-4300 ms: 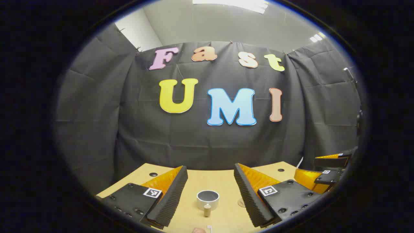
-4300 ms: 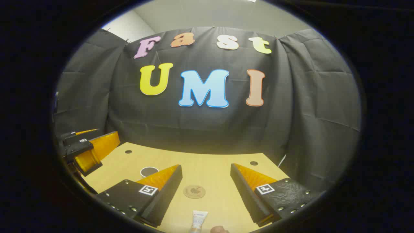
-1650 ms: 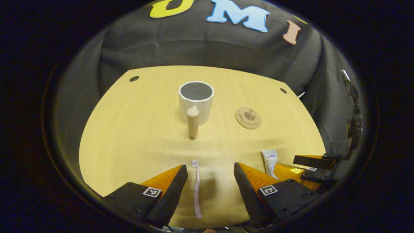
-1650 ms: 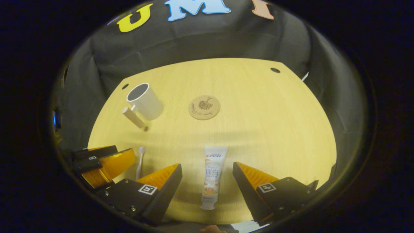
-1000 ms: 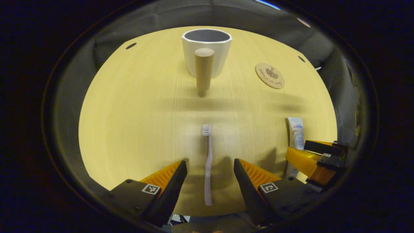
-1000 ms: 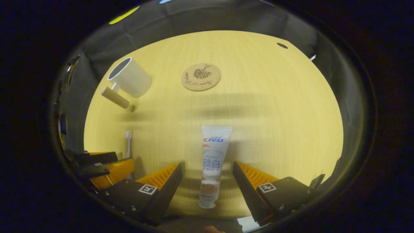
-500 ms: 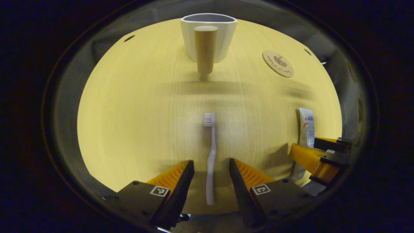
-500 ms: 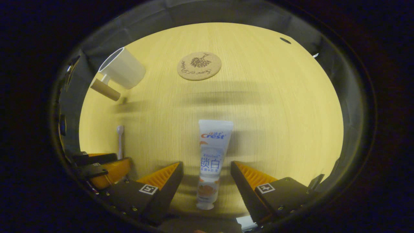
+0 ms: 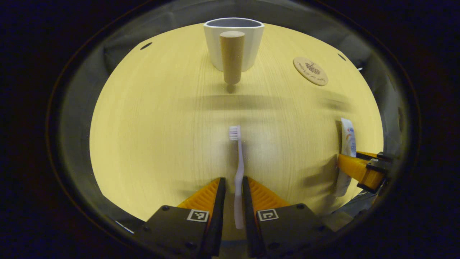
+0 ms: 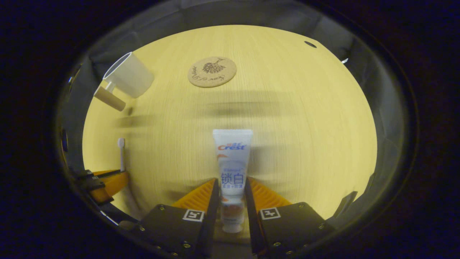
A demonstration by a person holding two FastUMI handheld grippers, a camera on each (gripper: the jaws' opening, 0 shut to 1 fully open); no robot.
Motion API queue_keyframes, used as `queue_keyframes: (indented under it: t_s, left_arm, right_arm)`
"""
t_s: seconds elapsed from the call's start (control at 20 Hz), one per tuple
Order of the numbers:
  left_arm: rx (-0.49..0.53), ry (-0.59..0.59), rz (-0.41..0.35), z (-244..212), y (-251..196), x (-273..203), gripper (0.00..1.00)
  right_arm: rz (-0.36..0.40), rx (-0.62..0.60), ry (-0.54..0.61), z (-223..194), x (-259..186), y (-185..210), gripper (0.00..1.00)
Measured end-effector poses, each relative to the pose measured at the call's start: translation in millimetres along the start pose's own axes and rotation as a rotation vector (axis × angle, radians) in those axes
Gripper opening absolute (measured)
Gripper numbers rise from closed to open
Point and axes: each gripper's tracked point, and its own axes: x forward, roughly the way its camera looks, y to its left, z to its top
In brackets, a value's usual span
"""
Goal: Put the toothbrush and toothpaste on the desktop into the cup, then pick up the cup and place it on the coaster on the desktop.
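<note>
A pale pink toothbrush (image 9: 237, 169) lies flat on the wooden desktop (image 9: 143, 126), bristles pointing toward the cup. My left gripper (image 9: 233, 178) is shut on its handle. The white cup (image 9: 248, 43) with a wooden peg handle (image 9: 232, 59) stands upright at the far side. A white toothpaste tube (image 10: 233, 154) lies flat with its cap toward me, and my right gripper (image 10: 231, 180) is shut on its lower half. The round cork coaster (image 10: 212, 71) lies beyond the tube, to the right of the cup (image 10: 129, 75).
In the left gripper view the right gripper (image 9: 361, 171) sits at the right edge over the toothpaste (image 9: 348, 136), with the coaster (image 9: 310, 71) beyond. In the right gripper view the left gripper (image 10: 104, 183) and toothbrush (image 10: 121, 151) show at the left. Small dark holes (image 10: 309, 44) mark the desktop's far corners.
Both grippers came down from facing the wall to the desktop. Over the last second their fingers closed from wide open onto the toothbrush handle and the toothpaste tube.
</note>
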Motion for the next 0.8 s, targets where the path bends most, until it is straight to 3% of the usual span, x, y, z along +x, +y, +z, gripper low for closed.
queue_keyframes:
  t_s: [0.05, 0.1, 0.15, 0.2, 0.25, 0.3, 0.45, 0.5, 0.55, 0.6, 0.65, 0.7, 0.8]
  left_arm:
    - [0.010, -0.012, -0.005, 2, -1, 2, 0.17]
    - [0.017, -0.014, -0.010, 0, 0, 3, 0.18]
    - [0.012, -0.029, -0.014, 1, 1, 2, 0.23]
    - [0.014, -0.036, -0.019, 0, 1, 1, 0.12]
    - [0.022, -0.048, -0.032, 1, 0, 2, 0.12]
    - [0.020, -0.059, -0.037, 1, 0, 0, 0.12]
    - [-0.004, -0.099, -0.052, 2, 2, 2, 0.12]
    - [-0.020, -0.114, -0.067, 5, -1, 0, 0.17]
    - [-0.031, -0.130, -0.073, 5, 1, -4, 0.08]
    - [-0.049, -0.169, -0.076, 9, 3, -10, 0.08]
    - [-0.062, -0.193, -0.084, 10, 3, -16, 0.14]
    - [-0.073, -0.213, -0.095, 10, 2, -22, 0.08]
    - [-0.094, -0.252, -0.108, 11, 4, -32, 0.08]
  right_arm:
    - [-0.007, 0.013, -0.001, -2, -4, -1, 0.41]
    - [0.022, 0.029, -0.003, -2, -1, 4, 0.27]
    - [0.049, 0.040, -0.016, -1, -2, 6, 0.27]
    - [0.062, 0.044, -0.018, 0, -3, 6, 0.27]
    - [0.087, 0.068, -0.043, 1, -4, 6, 0.27]
    - [0.106, 0.074, -0.043, -1, -4, 8, 0.19]
    - [0.131, 0.083, -0.066, 0, -5, 8, 0.19]
    - [0.134, 0.076, -0.074, 0, -5, 8, 0.19]
    - [0.135, 0.071, -0.090, 1, -7, 8, 0.19]
    - [0.151, 0.060, -0.123, 5, -14, 11, 0.19]
    - [0.163, 0.055, -0.150, 7, -20, 14, 0.19]
    - [0.177, 0.050, -0.172, 10, -26, 17, 0.19]
    - [0.203, 0.047, -0.216, 18, -37, 22, 0.19]
